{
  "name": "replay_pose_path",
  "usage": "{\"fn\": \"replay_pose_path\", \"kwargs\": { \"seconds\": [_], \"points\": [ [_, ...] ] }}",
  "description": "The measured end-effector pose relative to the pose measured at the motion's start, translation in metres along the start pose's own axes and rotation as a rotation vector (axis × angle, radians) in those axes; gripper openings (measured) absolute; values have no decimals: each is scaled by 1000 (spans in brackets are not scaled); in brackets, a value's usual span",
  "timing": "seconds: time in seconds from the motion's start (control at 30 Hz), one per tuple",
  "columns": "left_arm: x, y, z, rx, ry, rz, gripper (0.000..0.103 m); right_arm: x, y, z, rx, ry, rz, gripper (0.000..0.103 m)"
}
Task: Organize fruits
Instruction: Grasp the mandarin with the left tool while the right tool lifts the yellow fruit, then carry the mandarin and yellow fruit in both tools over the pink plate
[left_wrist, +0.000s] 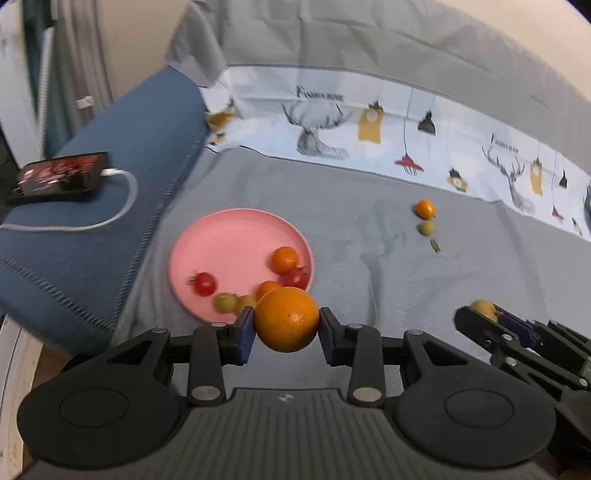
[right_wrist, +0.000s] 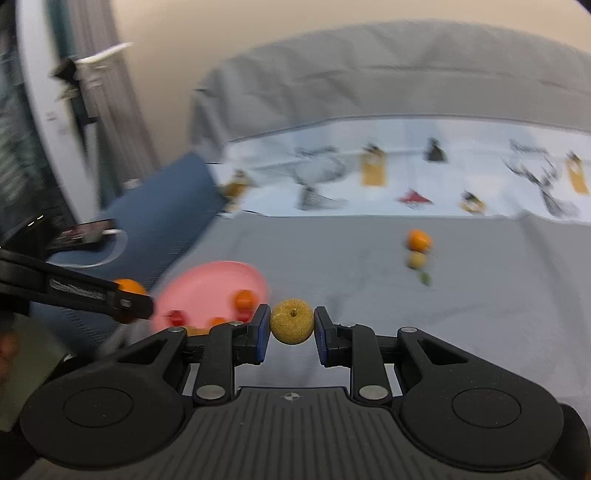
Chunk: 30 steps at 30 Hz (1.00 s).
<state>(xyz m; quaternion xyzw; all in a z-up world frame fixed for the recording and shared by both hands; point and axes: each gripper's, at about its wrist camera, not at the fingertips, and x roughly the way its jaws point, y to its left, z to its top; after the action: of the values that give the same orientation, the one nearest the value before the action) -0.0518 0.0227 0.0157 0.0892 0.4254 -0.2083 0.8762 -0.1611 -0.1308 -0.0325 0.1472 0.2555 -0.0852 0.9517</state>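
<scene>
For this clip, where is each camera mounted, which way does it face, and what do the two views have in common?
Left wrist: on the left gripper, looking forward and down over its fingers at the orange they clamp, with the pink plate beyond; the right gripper shows at right.
Right wrist: on the right gripper, looking along its fingers, which pinch a yellow fruit; the left gripper crosses at left.
Shared: plate, grey sheet, two loose fruits.

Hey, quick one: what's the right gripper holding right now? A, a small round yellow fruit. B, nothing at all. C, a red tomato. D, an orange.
A: the right gripper is shut on a small yellow fruit, while the orange sits in the left gripper in front of the pink plate.
</scene>
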Motion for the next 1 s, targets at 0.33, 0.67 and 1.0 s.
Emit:
{"fn": "replay_pose_path", "kwargs": {
  "seconds": [0.33, 0.67, 1.0],
  "points": [
    [-52, 26, -27, -52, -113, 7, 41, -45, 55, -4, -162, -69, 16, 26],
    [-57, 30, -31, -69, -130, -14, 41, -51, 62, -6, -195, -71, -13, 26],
    [-45, 39, -29, -86, -97, -16, 41, -43, 66, -6, -215, -46, -21, 26]
  ]
}}
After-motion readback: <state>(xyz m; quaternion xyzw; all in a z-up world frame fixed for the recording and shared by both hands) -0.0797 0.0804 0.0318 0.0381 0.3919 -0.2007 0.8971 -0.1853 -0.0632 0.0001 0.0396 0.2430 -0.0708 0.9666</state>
